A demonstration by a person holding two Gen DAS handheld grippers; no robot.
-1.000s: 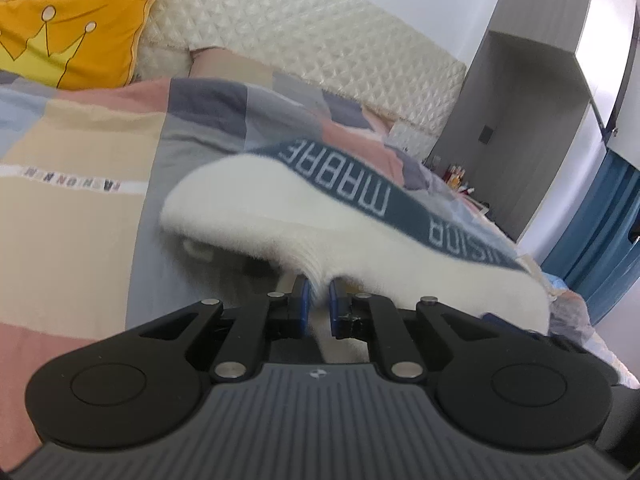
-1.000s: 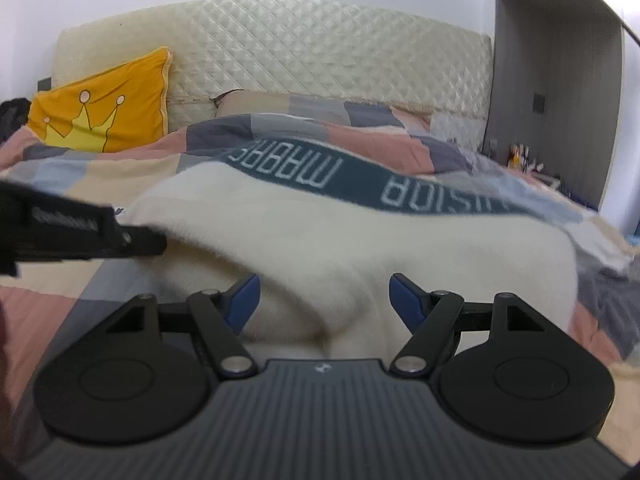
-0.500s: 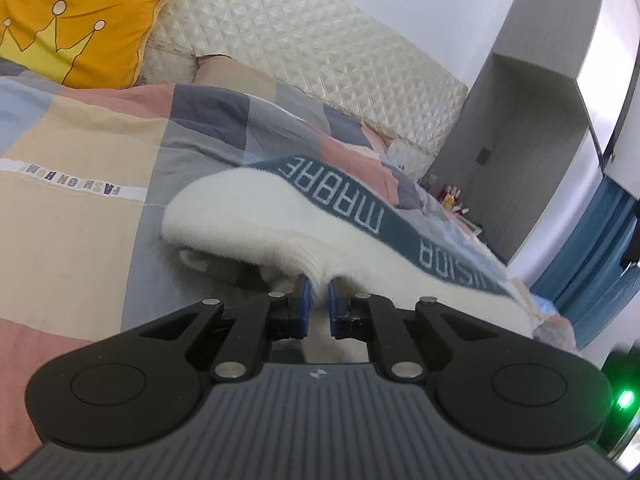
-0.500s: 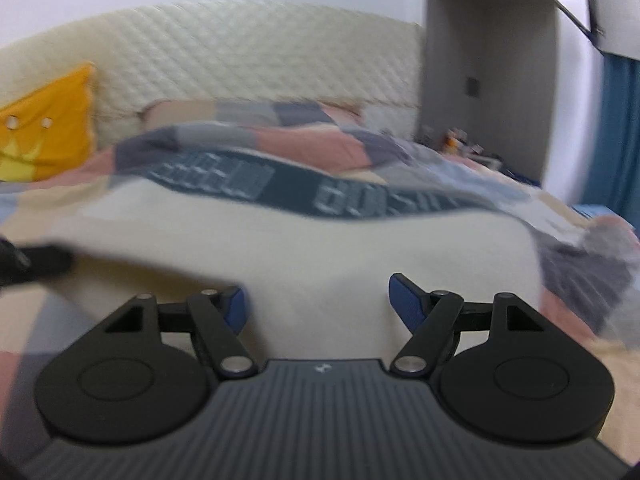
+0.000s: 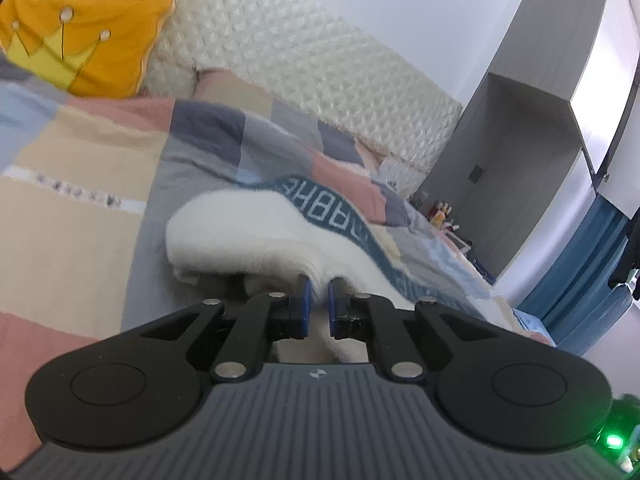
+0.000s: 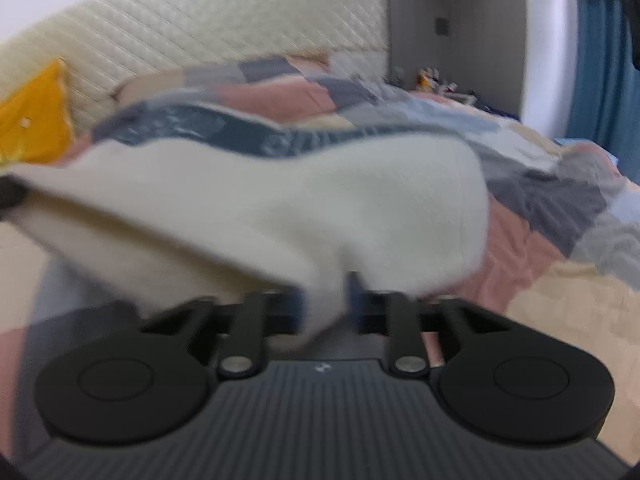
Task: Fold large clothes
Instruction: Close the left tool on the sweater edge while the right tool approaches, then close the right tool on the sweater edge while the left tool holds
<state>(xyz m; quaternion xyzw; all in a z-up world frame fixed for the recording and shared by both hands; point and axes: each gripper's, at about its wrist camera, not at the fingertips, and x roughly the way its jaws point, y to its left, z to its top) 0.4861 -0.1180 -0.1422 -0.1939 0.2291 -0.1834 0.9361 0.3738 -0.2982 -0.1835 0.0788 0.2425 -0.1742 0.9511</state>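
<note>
The thick cream-white fleece garment with a dark teal lettered band (image 5: 280, 236) lay folded on the patchwork quilt of pink, grey and beige squares (image 5: 80, 220), in the middle of the bed, with its near edge raised off the quilt. The left gripper (image 5: 316, 300) had its blue pads (image 5: 304, 304) pressed together on this near edge, so it was grasping the fabric firmly. In the right wrist view the picture was blurred, but the right gripper (image 6: 324, 304) appeared closed around a fold of the same garment (image 6: 280, 208), with the cloth squeezed between its two fingers. I judged that a fold was in progress and both edges needed to be carried over together. The danger was that the soft, thick fleece could slip out of one grip, because only a little material sat between the pads; then one corner would drop and the fold would become crooked. If the two grippers travelled at different heights, the layers underneath could also shift and wrinkle. The orange cushion with a yellow crown (image 5: 80, 44) stood against the cream quilted headboard (image 5: 300, 64), well apart from the work
</note>
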